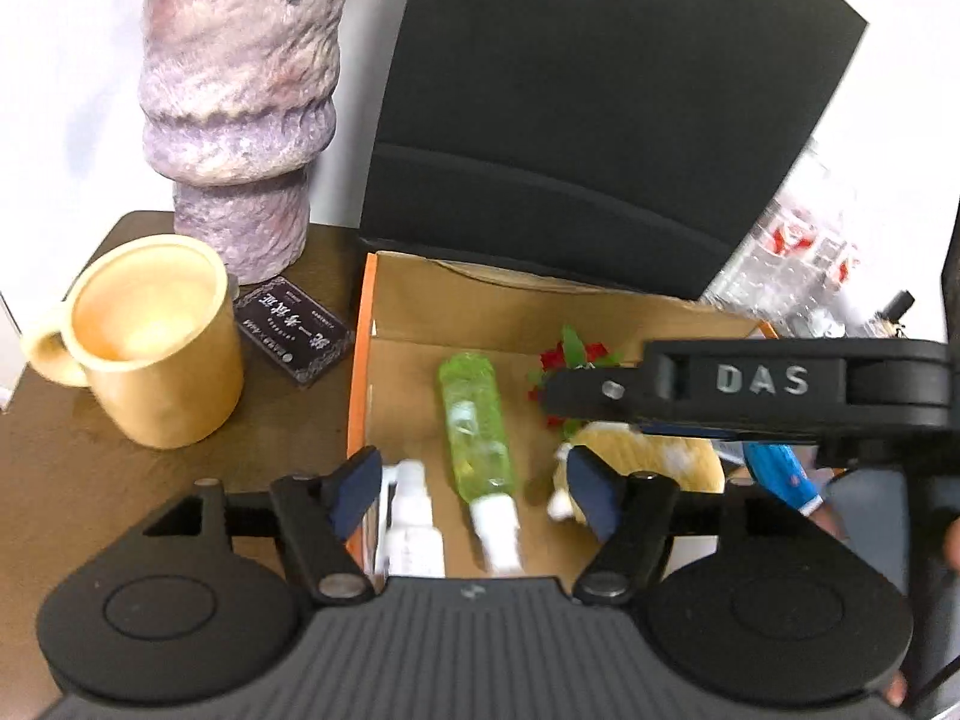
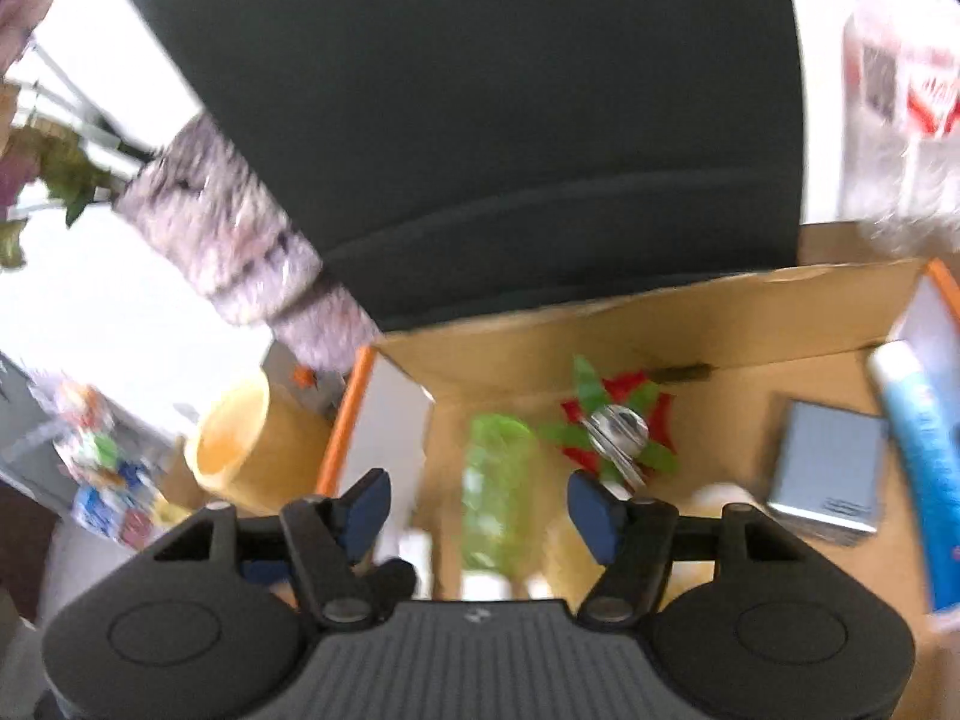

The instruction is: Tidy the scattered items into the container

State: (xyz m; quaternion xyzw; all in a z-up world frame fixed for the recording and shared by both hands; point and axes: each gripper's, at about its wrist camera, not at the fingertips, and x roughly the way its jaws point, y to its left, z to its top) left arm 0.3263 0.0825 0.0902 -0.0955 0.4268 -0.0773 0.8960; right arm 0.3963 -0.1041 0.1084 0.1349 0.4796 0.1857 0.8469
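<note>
An open cardboard box (image 1: 516,300) with orange edges sits on the brown table; it also shows in the right wrist view (image 2: 690,324). Inside lie a green spray bottle (image 1: 477,426), a white bottle (image 1: 411,516), a red and green flower (image 1: 570,354), a yellow plush toy (image 1: 654,456) and a blue tube (image 1: 780,474). The right wrist view shows the green bottle (image 2: 498,480), the flower with a metal piece (image 2: 618,426), a grey card case (image 2: 828,468) and the blue tube (image 2: 924,450). My left gripper (image 1: 474,486) is open above the box. My right gripper (image 2: 480,504) is open above the box and reaches across the left wrist view.
A yellow mug (image 1: 150,342) and a dark card box (image 1: 294,330) stand on the table left of the box. A purple textured vase (image 1: 240,102) stands behind them. A black chair back (image 1: 600,108) rises behind the box. A clear plastic package (image 1: 798,258) lies at the right.
</note>
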